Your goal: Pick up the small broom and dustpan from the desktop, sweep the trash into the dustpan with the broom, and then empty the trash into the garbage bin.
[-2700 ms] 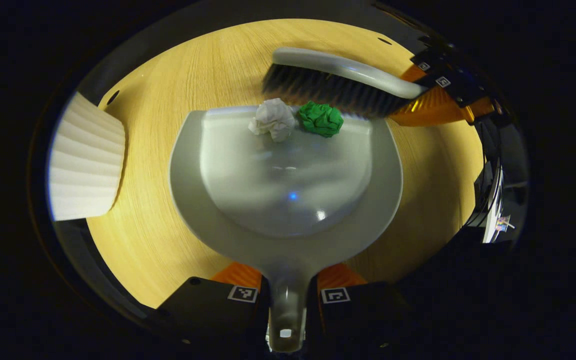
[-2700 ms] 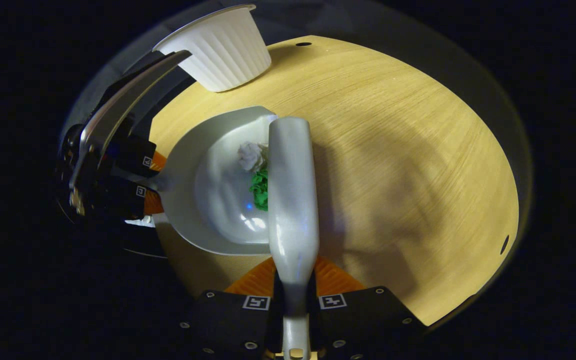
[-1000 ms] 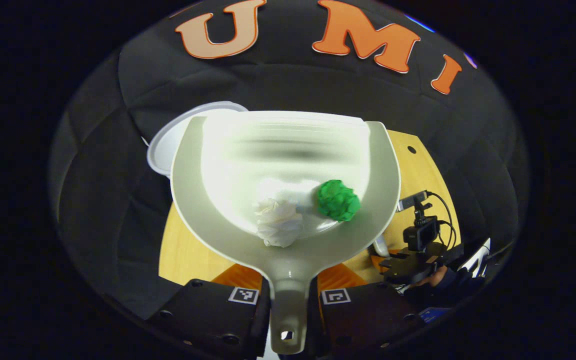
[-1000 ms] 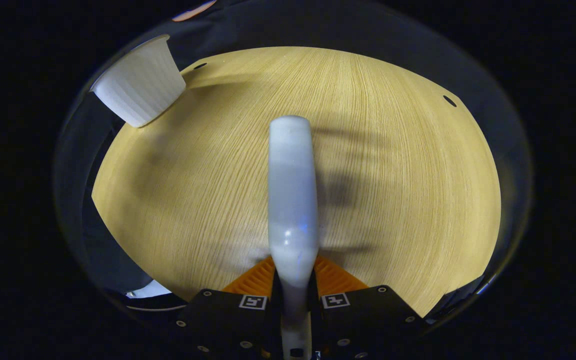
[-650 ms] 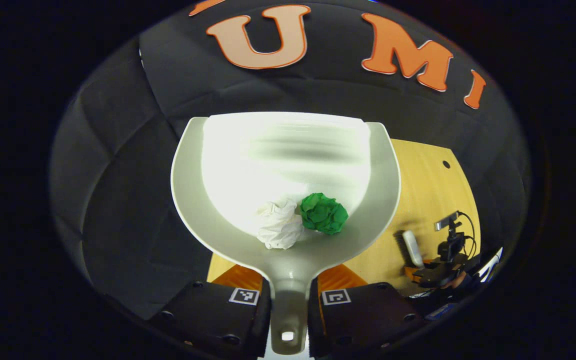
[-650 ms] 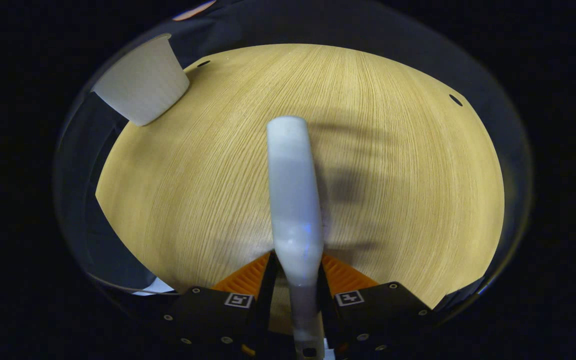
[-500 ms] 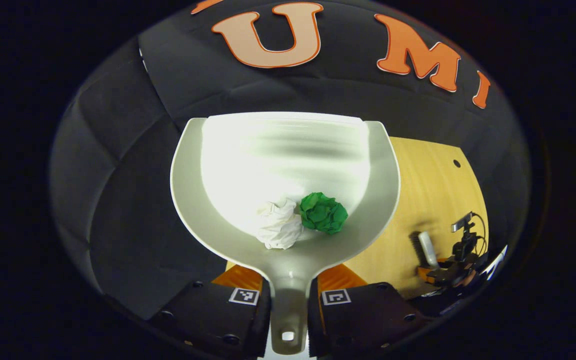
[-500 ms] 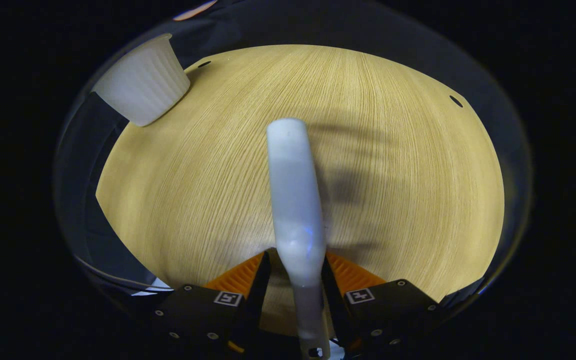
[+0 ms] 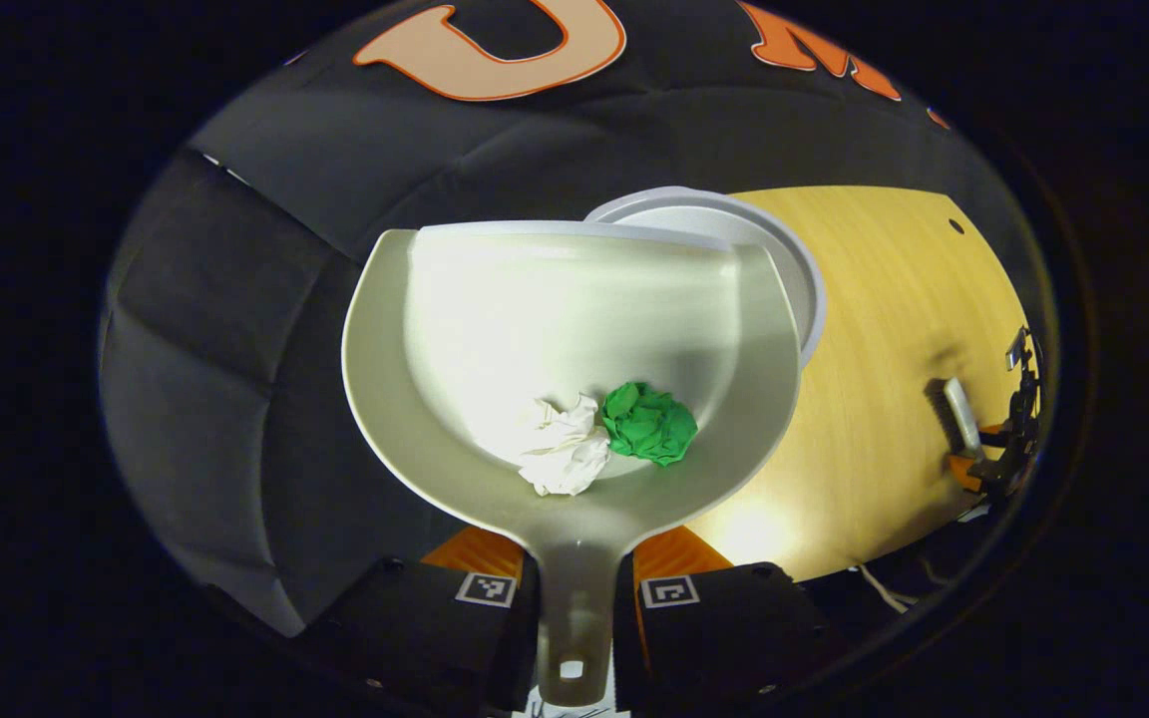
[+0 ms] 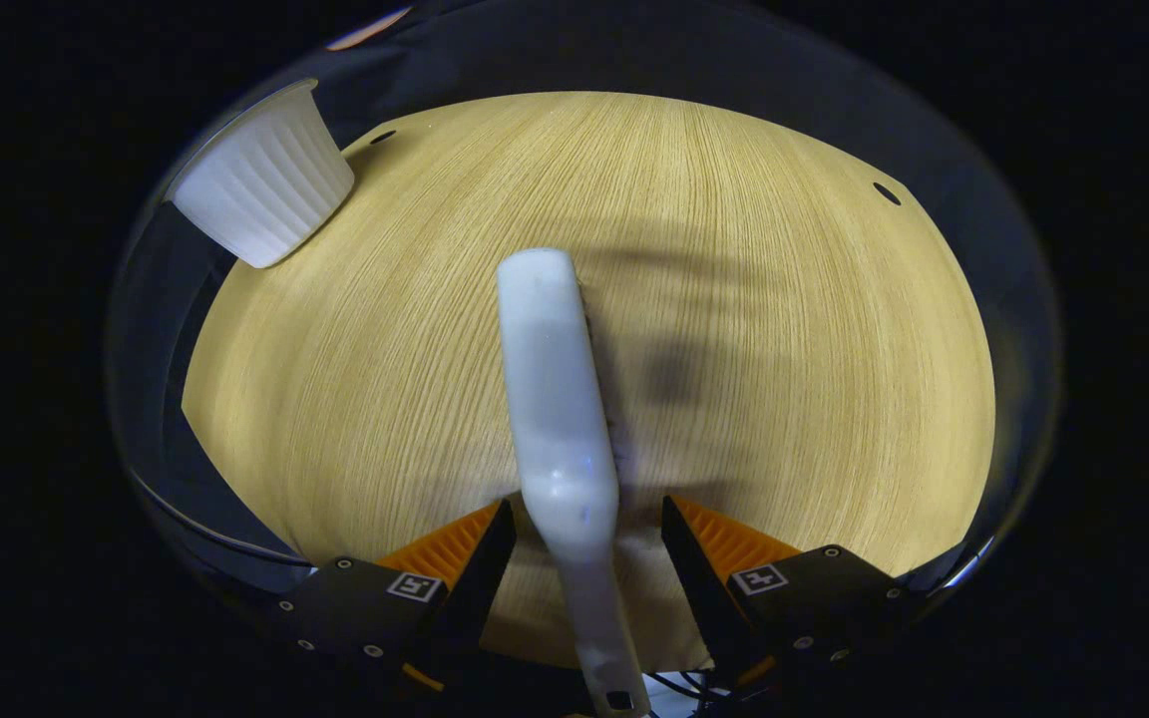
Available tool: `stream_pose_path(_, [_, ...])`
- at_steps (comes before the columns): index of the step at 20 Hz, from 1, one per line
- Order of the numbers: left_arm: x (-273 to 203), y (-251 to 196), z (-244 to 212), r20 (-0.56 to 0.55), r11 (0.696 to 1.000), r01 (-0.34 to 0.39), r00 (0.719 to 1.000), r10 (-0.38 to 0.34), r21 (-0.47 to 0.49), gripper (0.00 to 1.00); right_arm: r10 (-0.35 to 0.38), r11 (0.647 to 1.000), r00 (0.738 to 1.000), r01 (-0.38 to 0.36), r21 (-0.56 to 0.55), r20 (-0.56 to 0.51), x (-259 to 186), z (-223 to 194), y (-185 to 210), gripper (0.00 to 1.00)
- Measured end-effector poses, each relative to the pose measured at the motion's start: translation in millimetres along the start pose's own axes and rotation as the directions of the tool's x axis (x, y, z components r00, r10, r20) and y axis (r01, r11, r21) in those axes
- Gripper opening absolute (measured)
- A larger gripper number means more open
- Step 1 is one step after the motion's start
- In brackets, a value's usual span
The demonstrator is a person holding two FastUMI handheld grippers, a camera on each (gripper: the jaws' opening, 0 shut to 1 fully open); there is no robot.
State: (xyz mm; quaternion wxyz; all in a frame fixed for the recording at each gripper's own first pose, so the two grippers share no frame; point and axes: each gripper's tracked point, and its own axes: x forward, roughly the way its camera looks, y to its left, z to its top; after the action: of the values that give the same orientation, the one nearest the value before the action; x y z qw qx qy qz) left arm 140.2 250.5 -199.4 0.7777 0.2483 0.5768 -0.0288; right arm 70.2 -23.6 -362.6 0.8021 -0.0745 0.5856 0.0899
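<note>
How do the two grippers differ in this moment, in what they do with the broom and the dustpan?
The left gripper is shut on the handle of the grey plastic dustpan, held up with its front edge before the white bin's rim. The right gripper stands open, its fingers apart from the white-handled small broom lying on the wooden desktop. Both point along their tool's handle.

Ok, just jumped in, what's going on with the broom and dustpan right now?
The left gripper is shut on the dustpan handle, carrying the white paper ball and green paper ball beside the white bin. The right gripper is open, with the broom lying on the desktop between its fingers. Nothing is emptied yet.
</note>
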Motion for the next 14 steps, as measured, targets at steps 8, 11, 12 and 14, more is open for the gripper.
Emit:
stream_pose_path(8, [-13.9,34.8,10.9,-0.007,0.944,-0.16,0.986,0.169,0.288,0.31,-0.031,0.999,0.999,0.031,0.02,-0.014,-4.0,-3.8,-9.7,0.92])
stream_pose_path(11, [-12.1,50.1,1.3,0.011,0.89,-0.223,0.971,0.238,0.399,0.29,-0.032,0.999,0.999,0.033,0.021,-0.021,-4.8,-5.7,-10.5,0.92])
stream_pose_path(12, [-12.3,59.5,-3.9,0.01,0.86,-0.256,0.96,0.281,0.441,0.31,-0.028,0.999,0.999,0.028,0.021,-0.02,-5.1,-5.1,-9.5,0.92])
stream_pose_path(14, [-9.7,79.6,-11.7,0.047,0.773,-0.326,0.932,0.36,0.545,0.31,-0.025,0.999,0.999,0.025,0.022,-0.022,-3.4,-5.3,-9.8,0.92])
